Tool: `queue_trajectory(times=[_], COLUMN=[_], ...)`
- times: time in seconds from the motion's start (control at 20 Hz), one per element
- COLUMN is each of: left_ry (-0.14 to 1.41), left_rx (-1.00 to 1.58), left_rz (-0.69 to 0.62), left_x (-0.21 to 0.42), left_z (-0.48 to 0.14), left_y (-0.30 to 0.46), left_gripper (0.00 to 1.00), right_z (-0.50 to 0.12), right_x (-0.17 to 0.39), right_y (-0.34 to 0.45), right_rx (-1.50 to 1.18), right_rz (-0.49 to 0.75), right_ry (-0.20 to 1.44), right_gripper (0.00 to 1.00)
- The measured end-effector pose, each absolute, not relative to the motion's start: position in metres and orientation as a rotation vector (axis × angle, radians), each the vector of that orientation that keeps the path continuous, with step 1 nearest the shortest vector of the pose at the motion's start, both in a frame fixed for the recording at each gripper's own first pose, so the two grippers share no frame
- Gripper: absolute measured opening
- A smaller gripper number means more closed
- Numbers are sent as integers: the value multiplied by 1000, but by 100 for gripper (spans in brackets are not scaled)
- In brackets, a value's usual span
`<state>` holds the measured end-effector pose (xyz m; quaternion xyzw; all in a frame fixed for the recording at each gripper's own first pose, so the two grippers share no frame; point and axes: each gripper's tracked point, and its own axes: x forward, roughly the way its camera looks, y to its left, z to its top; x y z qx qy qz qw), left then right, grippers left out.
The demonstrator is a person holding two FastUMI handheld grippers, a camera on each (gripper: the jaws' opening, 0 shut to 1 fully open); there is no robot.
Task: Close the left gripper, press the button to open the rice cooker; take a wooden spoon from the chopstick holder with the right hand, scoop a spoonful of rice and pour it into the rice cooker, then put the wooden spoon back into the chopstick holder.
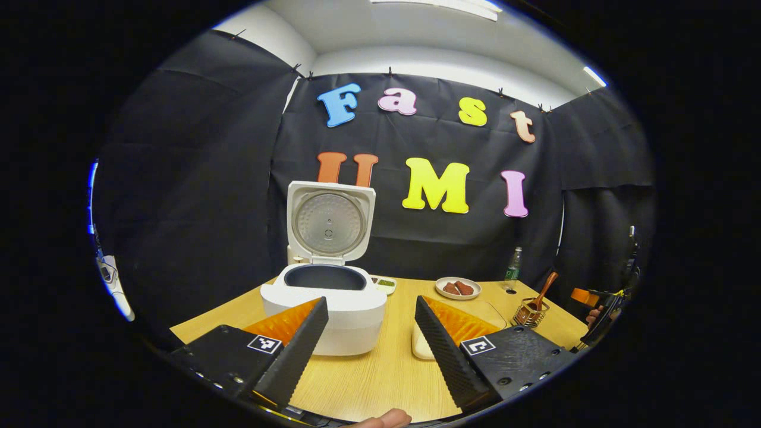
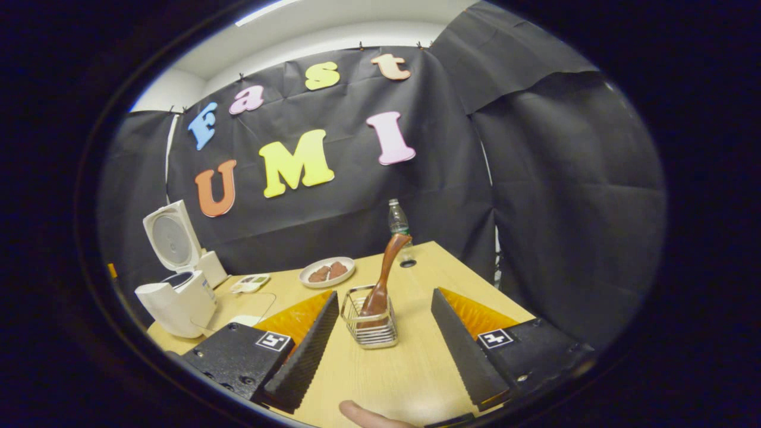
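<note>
The rice cooker (image 1: 324, 309) stands open on the wooden table (image 1: 368, 380), lid upright, its dark inner pot visible from the left gripper view. The left gripper (image 1: 371, 339) hangs before it, jaws spread wide, touching nothing. From the right gripper view the wooden spoon (image 2: 385, 276) leans in the wire chopstick holder (image 2: 370, 324), just ahead of the right gripper (image 2: 383, 351), whose jaws are likewise spread and empty. Farther back sit a plate of brown food (image 2: 327, 271) and a water bottle (image 2: 398, 223).
</note>
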<state>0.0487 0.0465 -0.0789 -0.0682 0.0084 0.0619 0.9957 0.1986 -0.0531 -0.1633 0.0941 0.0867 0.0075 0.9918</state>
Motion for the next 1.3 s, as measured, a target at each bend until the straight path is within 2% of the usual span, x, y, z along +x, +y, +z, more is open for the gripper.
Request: queue_trajectory(times=[0.05,0.1,0.25,0.3,0.35,0.7,0.75,0.85,1.05,1.1,1.15,1.2,1.25,1.3], left_ry=[4,1,-7,-12,-24,-55,-56,-68,-46,-31,-17,-7,-7,-15], left_rx=[-156,-168,-143,-126,-113,-102,-87,-63,-70,-78,-80,-78,-76,-79], left_rz=[120,97,72,87,97,-6,-14,-13,18,22,25,32,41,46], left_x=[46,43,33,29,25,7,5,4,11,16,16,17,16,15], left_z=[-78,-80,-86,-87,-85,-71,-71,-67,-76,-80,-83,-84,-84,-83], left_y=[39,28,21,25,27,-8,-11,-12,-7,-8,-9,-8,-7,-7], left_gripper=[94,94,94,94,94,94,94,94,94,94,94,94,94,94], right_z=[-170,-175,-175,-176,-175,-196,-200,-209,-231,-229,-222,-219,-219,-214], right_x=[212,224,262,275,290,356,362,370,373,374,372,368,369,363], right_y=[-49,-47,-49,-50,-52,-61,-64,-59,-54,-50,-50,-52,-52,-49], right_rx=[191,204,284,309,327,316,336,373,371,383,393,401,396,374], right_rz=[35,51,78,70,68,3,-12,3,26,36,37,31,22,23], right_ry=[192,216,264,267,264,323,337,363,439,428,412,404,390,380], right_gripper=[95,99,99,95,99,98,100,89,41,41,31,29,19,18])
